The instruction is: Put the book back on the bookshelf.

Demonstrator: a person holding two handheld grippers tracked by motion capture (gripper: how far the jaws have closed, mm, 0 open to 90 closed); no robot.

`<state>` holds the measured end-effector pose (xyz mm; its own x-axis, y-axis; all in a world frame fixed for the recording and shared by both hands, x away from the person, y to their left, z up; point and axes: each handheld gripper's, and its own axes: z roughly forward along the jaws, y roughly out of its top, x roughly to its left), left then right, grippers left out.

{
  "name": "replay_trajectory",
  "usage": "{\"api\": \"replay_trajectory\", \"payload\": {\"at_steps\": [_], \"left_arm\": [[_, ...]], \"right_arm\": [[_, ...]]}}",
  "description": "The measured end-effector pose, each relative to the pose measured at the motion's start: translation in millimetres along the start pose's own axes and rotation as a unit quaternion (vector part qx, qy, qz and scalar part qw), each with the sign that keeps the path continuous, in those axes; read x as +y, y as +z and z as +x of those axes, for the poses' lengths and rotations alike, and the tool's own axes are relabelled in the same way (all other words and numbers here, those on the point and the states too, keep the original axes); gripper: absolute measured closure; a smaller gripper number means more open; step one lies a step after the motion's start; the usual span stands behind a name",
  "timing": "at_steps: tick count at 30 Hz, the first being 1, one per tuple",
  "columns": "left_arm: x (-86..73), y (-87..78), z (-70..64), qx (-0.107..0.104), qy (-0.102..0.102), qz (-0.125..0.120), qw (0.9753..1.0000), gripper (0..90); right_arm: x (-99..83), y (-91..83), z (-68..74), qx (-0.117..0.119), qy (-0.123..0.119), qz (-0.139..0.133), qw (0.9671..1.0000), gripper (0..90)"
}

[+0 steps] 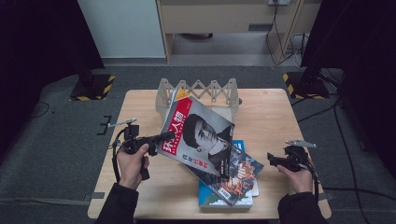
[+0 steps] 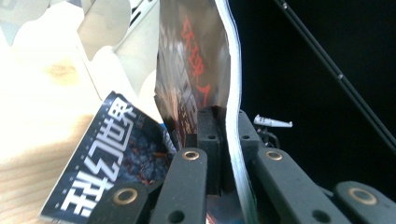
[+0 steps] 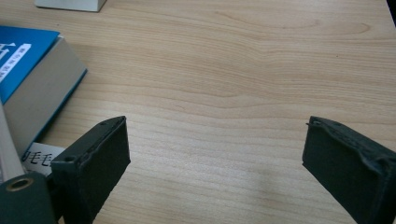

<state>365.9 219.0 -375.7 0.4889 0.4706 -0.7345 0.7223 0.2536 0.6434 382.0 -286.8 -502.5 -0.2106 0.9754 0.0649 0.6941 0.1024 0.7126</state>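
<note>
Magazine: a glossy red-titled magazine (image 1: 198,133) with a black-and-white portrait on its cover, red Chinese lettering down its left side and a yellow corner flash at the top; it is held tilted, lifted off the pile, its upper end near the rack.
Magazine, close up: in the left gripper view the magazine (image 2: 196,70) stands on edge, the cover shiny with red characters, the white page block curving along its right side.
Left gripper: the left gripper (image 1: 164,136) clamps the magazine's left edge; its jaws are closed on the cover and pages, one on each face, as the left gripper view (image 2: 224,140) shows.
Right gripper: the right gripper (image 1: 272,160) is low over the bare wood at the right of the bench, well apart from the magazine; its jaws stand wide apart with nothing between them (image 3: 215,158).
Pile: a dark magazine (image 1: 236,175) with orange-red art and white block lettering lies under the lifted one, on top of a blue book (image 1: 205,193).
Rack: a pale wooden rack (image 1: 201,91) with a zigzag rail stands at the back of the bench.
Bench: light wood bench (image 1: 140,112), grain plain.
</note>
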Motion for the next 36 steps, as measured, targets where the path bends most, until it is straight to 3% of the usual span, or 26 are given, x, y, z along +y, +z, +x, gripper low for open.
{"api": "replay_trajectory", "payload": {"at_steps": [5,12,27,36], "left_arm": [[8.6,-2.9,-5.3,-0.013,0.001,-0.015,0.9998,84.9],[22.5,-16.3,-8.3,-0.011,0.005,-0.040,0.9991,84.9],[44.4,-53.1,3.5,0.027,0.010,-0.085,0.9959,85.0],[56.3,-73.8,8.1,0.059,0.019,-0.104,0.9926,85.0]], "right_arm": [[-2.5,4.6,-5.0,-0.009,-0.002,0.012,0.9999,7.3],[-5.4,11.3,-5.9,-0.017,-0.020,0.036,0.9990,5.5],[-14.3,20.9,-10.1,-0.022,-0.019,0.075,0.9967,4.4],[-17.8,22.2,-9.4,-0.021,-0.021,0.058,0.9979,2.3]]}}
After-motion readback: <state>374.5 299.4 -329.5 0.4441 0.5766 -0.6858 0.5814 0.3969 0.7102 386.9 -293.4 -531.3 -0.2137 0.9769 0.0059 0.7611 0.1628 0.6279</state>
